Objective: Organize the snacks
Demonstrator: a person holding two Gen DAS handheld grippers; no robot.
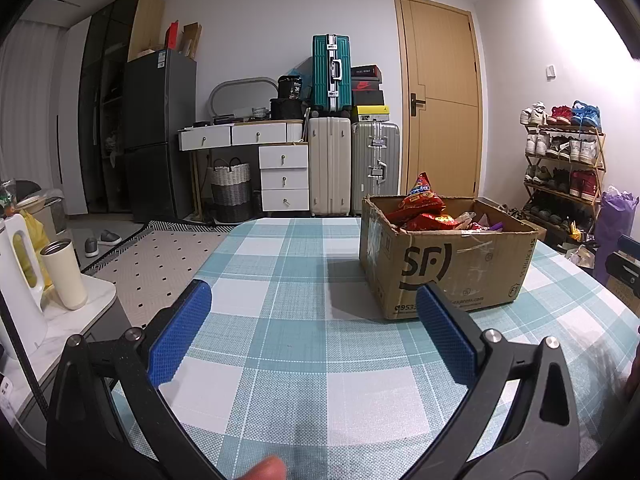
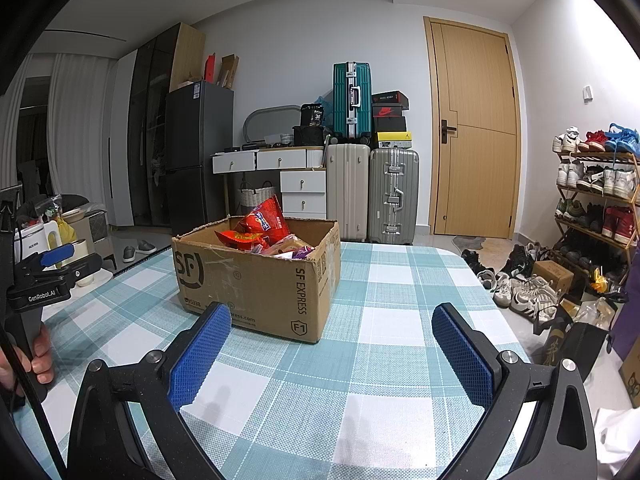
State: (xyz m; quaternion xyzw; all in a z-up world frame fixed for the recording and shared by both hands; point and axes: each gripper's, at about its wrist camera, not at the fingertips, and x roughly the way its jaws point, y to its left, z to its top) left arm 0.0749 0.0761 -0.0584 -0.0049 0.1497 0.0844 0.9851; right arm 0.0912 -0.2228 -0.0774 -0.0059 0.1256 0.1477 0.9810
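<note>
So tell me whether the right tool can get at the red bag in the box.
Probably yes. The right tool is open, the box has no lid, and the red bag sticks up above its rim with only bare table between.

Snack bags (image 2: pixel 262 226) in box (image 2: pixel 256 280) on table (image 2: pixel 400 280) (suitcases (image 2: pixel 372 192) behind)

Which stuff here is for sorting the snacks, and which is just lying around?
For the job:
box
red snack bags
left tongs, open
right tongs, open

Lying about:
suitcases
shoe rack
fridge
tumbler
loose shoes on the floor
</note>
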